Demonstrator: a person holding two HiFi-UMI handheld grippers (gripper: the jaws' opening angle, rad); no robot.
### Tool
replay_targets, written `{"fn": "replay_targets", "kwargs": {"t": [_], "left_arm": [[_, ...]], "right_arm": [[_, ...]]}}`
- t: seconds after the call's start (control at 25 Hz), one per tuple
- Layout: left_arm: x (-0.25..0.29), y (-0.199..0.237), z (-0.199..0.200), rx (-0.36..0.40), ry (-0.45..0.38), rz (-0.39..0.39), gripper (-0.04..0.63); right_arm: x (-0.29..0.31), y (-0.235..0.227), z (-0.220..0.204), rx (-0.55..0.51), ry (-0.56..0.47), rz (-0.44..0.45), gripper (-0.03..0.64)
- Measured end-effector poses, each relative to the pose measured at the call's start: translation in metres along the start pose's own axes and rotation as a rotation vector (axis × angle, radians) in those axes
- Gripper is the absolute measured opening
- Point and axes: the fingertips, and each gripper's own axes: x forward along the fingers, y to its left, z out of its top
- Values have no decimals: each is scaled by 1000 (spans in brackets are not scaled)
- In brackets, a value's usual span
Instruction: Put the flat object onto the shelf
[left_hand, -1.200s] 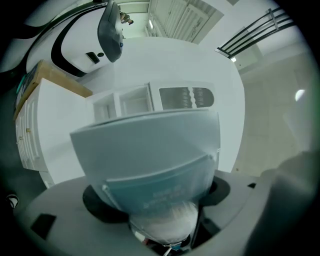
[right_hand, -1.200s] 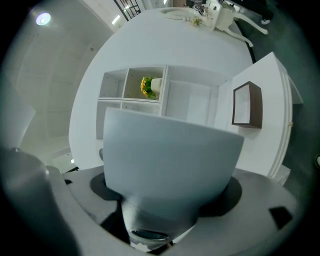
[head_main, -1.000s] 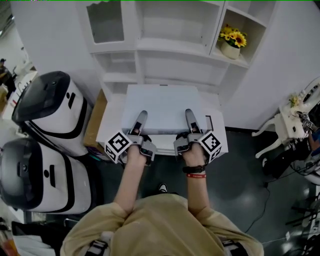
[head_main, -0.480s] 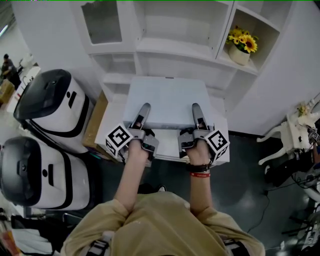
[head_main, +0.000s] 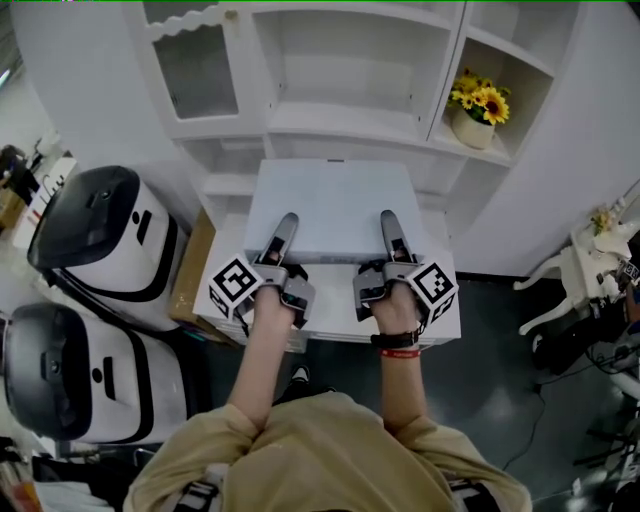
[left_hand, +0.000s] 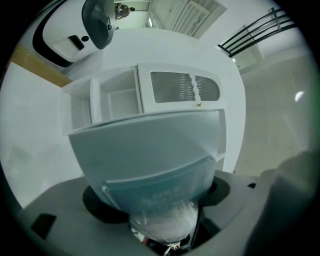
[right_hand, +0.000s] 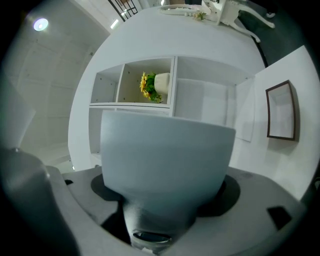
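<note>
Head view — grippers (head_main: 285, 228) (head_main: 389, 225) (both) clamp flat box (head_main: 330, 195).

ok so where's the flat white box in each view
Head view: flat white box at centre, just below the shelves.
Left gripper view: fills the lower middle.
Right gripper view: fills the lower middle.
Shared landmark: the white shelf unit, which stands behind the box in all three views.
</note>
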Motion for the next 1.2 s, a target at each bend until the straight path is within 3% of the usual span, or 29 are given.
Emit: {"fn": "replay_targets", "kwargs": {"t": [0.24,0.84,1.2], "left_arm": [[15,-18,15,42,29,2,371],[91,-40,52,36,67,-26,371],[96,-37,54,37,59,-66,371]], "right_arm": [[17,17,2,22,-10,27,389],[86,46,25,-2,-38,16,388],[92,48,28,4,-44,64,388]]}}
